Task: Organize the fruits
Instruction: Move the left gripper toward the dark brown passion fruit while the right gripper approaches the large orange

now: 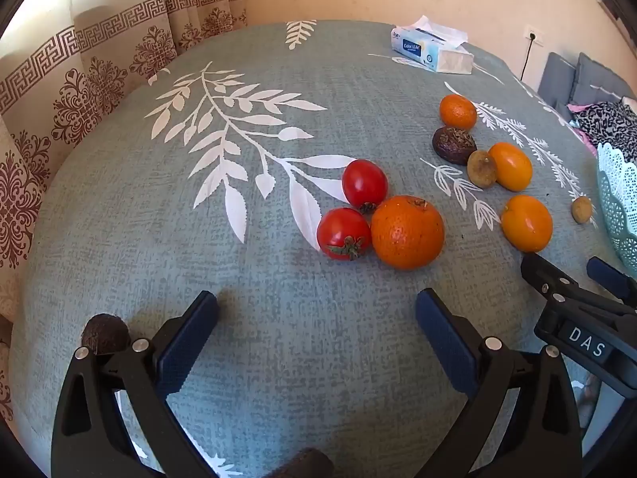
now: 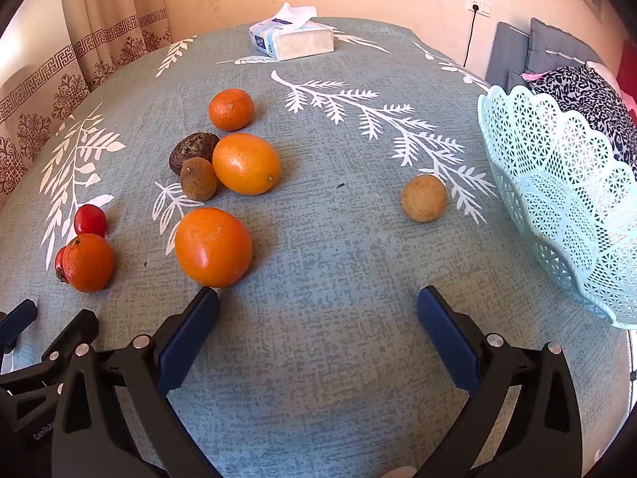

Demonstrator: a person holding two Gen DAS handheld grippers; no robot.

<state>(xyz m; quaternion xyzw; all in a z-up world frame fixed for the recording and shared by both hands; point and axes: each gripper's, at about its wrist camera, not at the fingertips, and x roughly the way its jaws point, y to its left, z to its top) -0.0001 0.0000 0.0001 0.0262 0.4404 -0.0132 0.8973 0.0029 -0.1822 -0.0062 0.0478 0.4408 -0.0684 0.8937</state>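
Fruit lies loose on the grey-green leaf-print tablecloth [image 1: 278,279]. In the left wrist view two red tomatoes [image 1: 364,183] touch a large orange [image 1: 407,232]; further right are several small oranges [image 1: 526,222] and a dark wrinkled fruit [image 1: 454,145]. My left gripper [image 1: 316,318] is open and empty, short of the tomatoes. My right gripper [image 2: 317,314] is open and empty; an orange [image 2: 213,246] sits just beyond its left finger and a small tan fruit [image 2: 424,198] ahead. A pale blue lattice basket [image 2: 565,199] stands at the right, and the right gripper also shows in the left wrist view [image 1: 569,275].
A tissue pack [image 2: 292,38] lies at the table's far edge. Curtains [image 1: 79,79] hang at the left. A dark avocado-like fruit [image 1: 105,334] sits by my left finger. A grey sofa with patterned cloth [image 2: 577,79] is beyond the basket.
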